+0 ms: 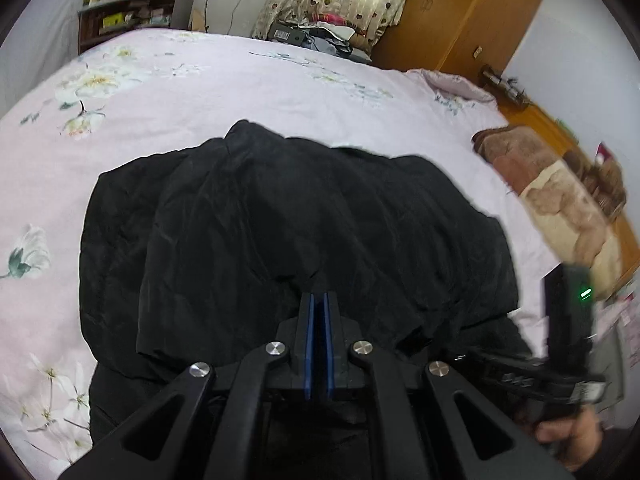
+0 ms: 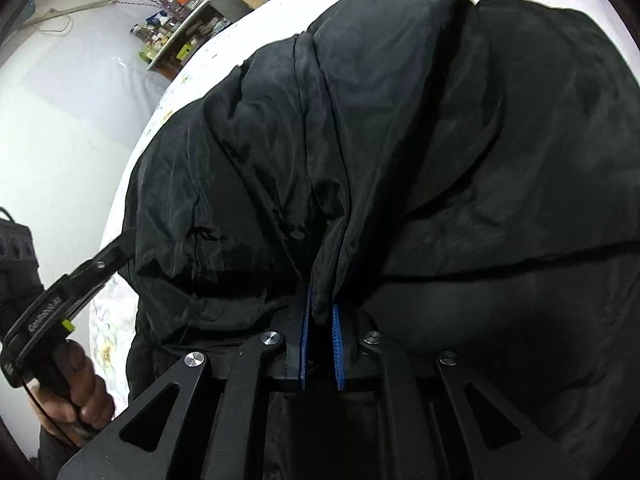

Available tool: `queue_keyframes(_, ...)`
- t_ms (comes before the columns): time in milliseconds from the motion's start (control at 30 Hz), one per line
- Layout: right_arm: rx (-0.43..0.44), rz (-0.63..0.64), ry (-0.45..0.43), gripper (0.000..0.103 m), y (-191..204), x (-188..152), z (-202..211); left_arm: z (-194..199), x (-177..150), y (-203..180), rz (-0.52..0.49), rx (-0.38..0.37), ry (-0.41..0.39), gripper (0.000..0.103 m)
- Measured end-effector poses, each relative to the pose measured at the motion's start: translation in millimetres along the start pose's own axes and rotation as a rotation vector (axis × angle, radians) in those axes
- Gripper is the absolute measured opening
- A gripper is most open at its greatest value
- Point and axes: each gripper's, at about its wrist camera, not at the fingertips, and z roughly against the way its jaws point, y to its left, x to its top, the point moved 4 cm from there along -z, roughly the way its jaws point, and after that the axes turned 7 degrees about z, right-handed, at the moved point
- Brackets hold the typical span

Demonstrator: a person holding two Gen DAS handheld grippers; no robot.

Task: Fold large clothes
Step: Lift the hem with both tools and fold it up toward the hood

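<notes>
Over on the left, plenty of bare floral bedsheet (image 1: pixel 132 92) lies open, running back to a cluttered shelf (image 1: pixel 132 12) against the wall. In the middle sits one black jacket (image 1: pixel 288 220), bunched and partly doubled over on the bed, its near hem hanging off the bed's near edge and its far edge well short of the sheet's far side. The left gripper (image 1: pixel 319 304) stands over that hem with its blue pads nearly together, a thin slit between them; no cloth shows in the slit, so call it clenched on nothing visible. Rightward, a narrower strip of sheet, then one brown-and-cream folded blanket (image 1: pixel 560 204) by the wooden wardrobe (image 1: pixel 460 20).

The left view alone gives the whole bed and room; the right view goes in close and shows the grip. There the right gripper (image 2: pixel 320 312) has a fold of the black jacket (image 2: pixel 400 140) pinched between its blue pads. At that view's left edge, a hand (image 2: pixel 76 392) holds the other tool's handle beside the jacket.

Count: one jacket, two grippers, one blanket.
</notes>
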Motion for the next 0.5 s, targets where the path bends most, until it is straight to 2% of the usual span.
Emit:
queue_keyframes(33, -0.007, 0.008, -0.002, 0.01, 0.8, -0.1, -1.9, -6.6, -3.7, 4.0, -0.009, 0.022, 0.005, 0.016)
queue_keyframes(133, -0.001, 0.013, 0.013, 0.01, -2.5, -1.6, -10.1, -24.9, -15.8, 25.0, 0.024, 0.022, 0.024, 0.017)
queue_keyframes(200, 0.003, 0.034, 0.018, 0.012, -1.9, -2.2, -8.1, -23.7, -16.6, 30.4, 0.037, 0.02, 0.013, 0.017)
queue_keyframes(333, -0.042, 0.116, 0.007, 0.018, 7.2, 2.8, 11.7, -16.6, -16.2, 24.0, -0.007, 0.07, 0.009, 0.017)
queue_keyframes(400, -0.069, 0.159, -0.038, 0.018, 12.0, 8.9, 33.5, -12.2, -17.1, 21.2, -0.022, 0.078, 0.015, 0.017)
queue_keyframes(500, -0.126, 0.229, -0.176, 0.018, 20.3, 36.1, 71.3, -7.9, -19.0, 24.0, -0.013, 0.073, 0.016, 0.017)
